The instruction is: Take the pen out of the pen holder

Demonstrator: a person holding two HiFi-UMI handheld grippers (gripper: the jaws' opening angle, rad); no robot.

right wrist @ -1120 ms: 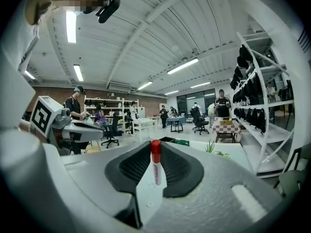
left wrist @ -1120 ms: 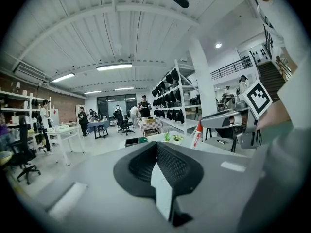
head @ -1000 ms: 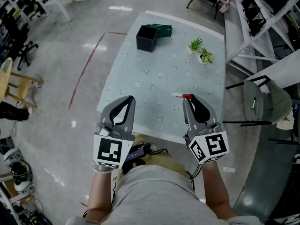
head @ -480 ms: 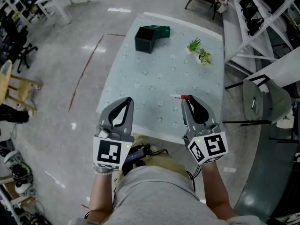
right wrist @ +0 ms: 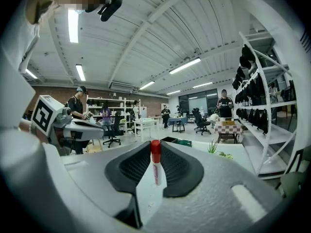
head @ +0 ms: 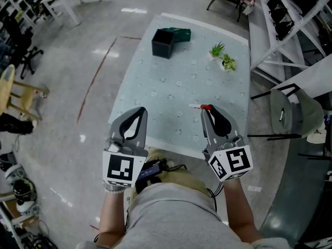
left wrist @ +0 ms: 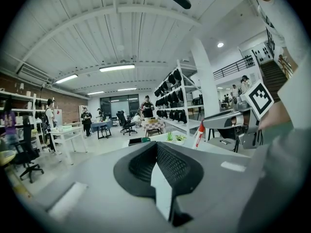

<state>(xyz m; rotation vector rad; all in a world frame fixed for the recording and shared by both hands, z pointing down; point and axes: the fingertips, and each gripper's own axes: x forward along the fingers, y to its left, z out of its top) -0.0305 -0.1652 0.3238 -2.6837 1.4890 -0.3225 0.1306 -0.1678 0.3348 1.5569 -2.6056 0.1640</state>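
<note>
A white pen with a red cap (head: 202, 107) is pinched at the tips of my right gripper (head: 208, 110), which is shut on it above the table's near edge. In the right gripper view the pen (right wrist: 155, 165) stands upright between the jaws of that gripper (right wrist: 155, 152). My left gripper (head: 141, 111) hovers level beside it at the left, shut with nothing in it (left wrist: 156, 148). The black square pen holder (head: 162, 42) stands at the far end of the pale table (head: 171, 87), well away from both grippers.
A dark green box (head: 182, 33) lies against the pen holder. Two small potted plants (head: 222, 56) stand at the table's far right. A chair (head: 290, 113) and shelving are on the right; a wooden stool (head: 15, 92) is on the left.
</note>
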